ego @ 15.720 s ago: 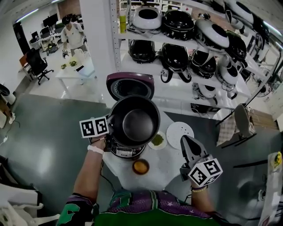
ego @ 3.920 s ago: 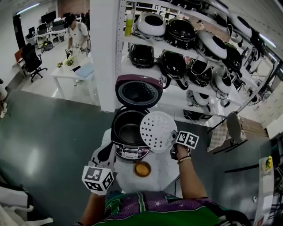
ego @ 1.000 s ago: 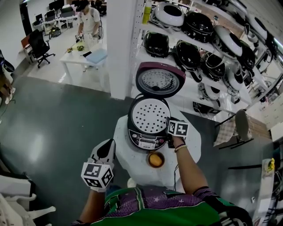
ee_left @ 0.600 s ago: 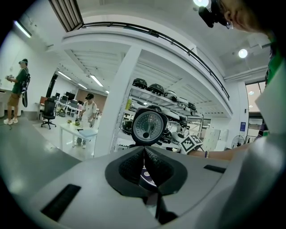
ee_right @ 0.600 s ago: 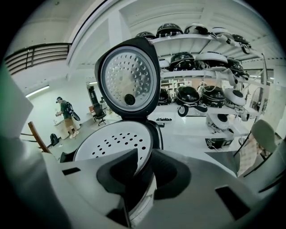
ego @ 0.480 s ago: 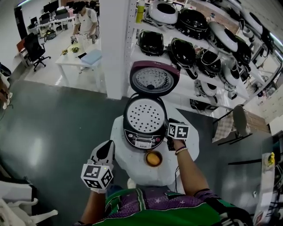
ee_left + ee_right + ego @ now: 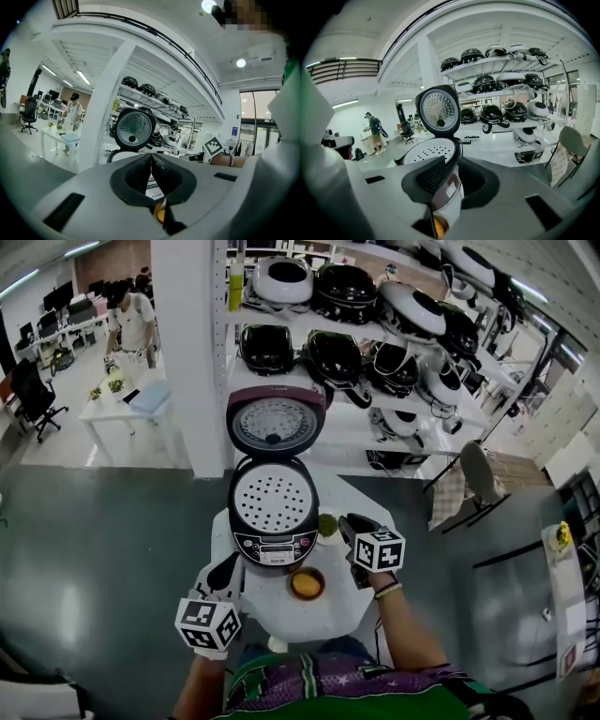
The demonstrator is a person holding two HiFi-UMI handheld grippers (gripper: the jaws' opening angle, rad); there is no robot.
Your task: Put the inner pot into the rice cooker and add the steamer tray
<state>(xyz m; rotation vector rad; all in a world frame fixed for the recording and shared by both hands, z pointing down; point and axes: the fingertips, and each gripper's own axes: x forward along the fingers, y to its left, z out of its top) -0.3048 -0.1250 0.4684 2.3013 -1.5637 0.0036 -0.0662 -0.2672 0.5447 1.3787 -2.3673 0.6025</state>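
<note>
Noting steamer tray point(image 7: 273, 501) seated in rice cooker point(image 7: 274, 551); I read left gripper point(image 7: 231, 566) closed, empty, right gripper point(image 7: 350, 520) slightly parted, empty.

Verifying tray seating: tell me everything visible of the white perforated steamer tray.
The round white steamer tray, plastic by its look, with rows of small holes across its face, lies flat and level in the mouth of the open dark rice cooker. Its edge sits at the cooker's rim; the raised maroon lid stands behind it. Nothing else touches it.
</note>
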